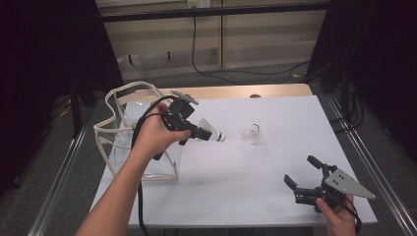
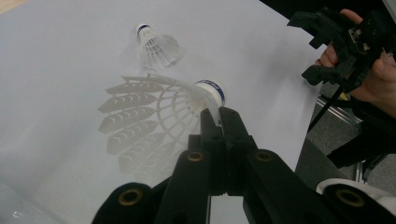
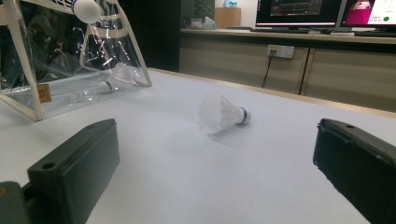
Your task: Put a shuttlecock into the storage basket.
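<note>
My left gripper (image 1: 204, 133) hovers above the white table (image 1: 246, 172), beside a clear bag (image 1: 129, 142), shut on a white shuttlecock (image 1: 215, 134). In the left gripper view the jaws (image 2: 219, 116) pinch the edge of its skirt (image 2: 149, 116) near the blue-banded cork. A second shuttlecock (image 1: 253, 133) lies on its side mid-table, seen also as shuttlecock (image 2: 156, 44) and shuttlecock (image 3: 222, 113). My right gripper (image 1: 300, 169) rests low at the front right, open and holding nothing, facing that lying shuttlecock. Another shuttlecock (image 3: 116, 77) lies inside the bag (image 3: 56, 93).
The clear bag with cream trim stands at the table's left edge, its mouth upward. Dark curtains flank both sides, and metal rails run along the table. A wooden cabinet and monitors (image 3: 299, 11) stand beyond the far edge.
</note>
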`<state>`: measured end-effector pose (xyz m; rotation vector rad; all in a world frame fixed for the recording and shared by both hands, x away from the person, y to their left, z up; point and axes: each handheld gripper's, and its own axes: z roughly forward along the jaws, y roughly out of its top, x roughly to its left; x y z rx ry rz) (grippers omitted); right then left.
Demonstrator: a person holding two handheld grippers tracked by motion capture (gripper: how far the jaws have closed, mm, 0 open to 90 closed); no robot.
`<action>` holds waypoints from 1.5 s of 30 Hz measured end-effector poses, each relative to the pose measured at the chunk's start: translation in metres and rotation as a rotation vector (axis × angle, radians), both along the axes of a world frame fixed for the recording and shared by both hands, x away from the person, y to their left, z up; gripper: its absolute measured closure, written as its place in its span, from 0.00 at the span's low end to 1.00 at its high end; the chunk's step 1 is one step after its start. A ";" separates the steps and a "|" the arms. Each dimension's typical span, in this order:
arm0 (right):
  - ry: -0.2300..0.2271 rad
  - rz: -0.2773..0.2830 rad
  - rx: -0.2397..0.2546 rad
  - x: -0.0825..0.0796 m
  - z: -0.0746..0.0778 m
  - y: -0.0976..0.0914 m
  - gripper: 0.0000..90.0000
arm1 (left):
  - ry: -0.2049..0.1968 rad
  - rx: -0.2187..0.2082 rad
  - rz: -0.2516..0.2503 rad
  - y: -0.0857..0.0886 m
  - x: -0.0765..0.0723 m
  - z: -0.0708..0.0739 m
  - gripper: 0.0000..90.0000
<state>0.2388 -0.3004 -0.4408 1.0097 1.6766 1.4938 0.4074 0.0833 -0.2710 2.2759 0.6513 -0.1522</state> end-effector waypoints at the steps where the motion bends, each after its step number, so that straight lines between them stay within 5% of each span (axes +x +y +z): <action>1: 0.000 -0.001 0.002 0.000 0.000 0.000 0.00 | 0.001 0.000 0.008 0.000 0.000 0.000 1.00; 45: -0.001 -0.001 0.001 0.000 0.000 -0.001 0.00 | -0.039 0.004 0.057 0.017 0.010 0.025 1.00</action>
